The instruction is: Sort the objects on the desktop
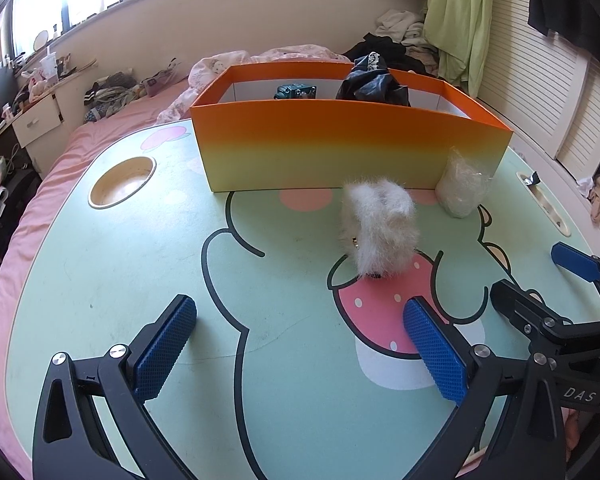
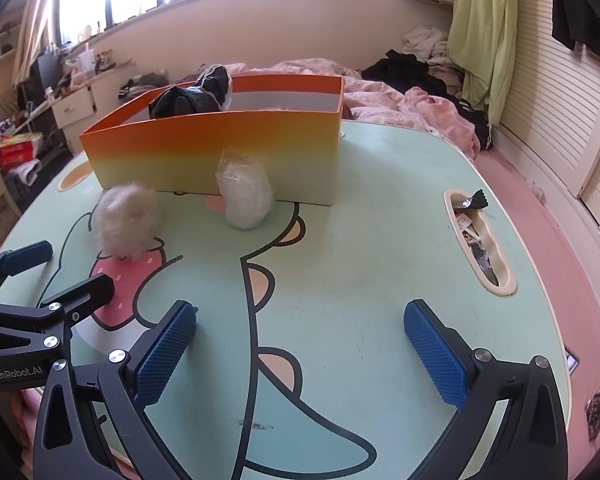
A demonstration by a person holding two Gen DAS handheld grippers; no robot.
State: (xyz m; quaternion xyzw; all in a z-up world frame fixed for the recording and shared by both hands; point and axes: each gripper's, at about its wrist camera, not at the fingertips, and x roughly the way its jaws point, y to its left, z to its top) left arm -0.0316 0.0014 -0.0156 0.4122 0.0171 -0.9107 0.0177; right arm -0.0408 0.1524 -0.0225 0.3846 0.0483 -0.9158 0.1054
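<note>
The sorting looks partly done, judging from how things lie; the orange box (image 1: 352, 152) at the far side of the table (image 1: 140, 280) already holds a black plastic bag (image 1: 374, 86) and a small dark green thing (image 1: 296, 91), which sit in separate sections as far as the left view shows. Two things are left out on the table: a fluffy white ball (image 1: 380, 232) standing on the strawberry print, well short of the box, and a clear wrapped bundle (image 1: 462, 186) right up against the box's front wall; both seem due for the box next. The left gripper (image 1: 300, 344) has its jaws spread wide with nothing between them; the right gripper (image 2: 300, 344) is the same, wide apart and empty; both hang low over the near part of the table, side by side. The fluffy ball lies ahead of the left gripper, so it is probably the next pick; the bundle sits nearer the right one's line. A slot (image 2: 484, 240) at the table's right edge holds small wrappers, which may or may not count.
</note>
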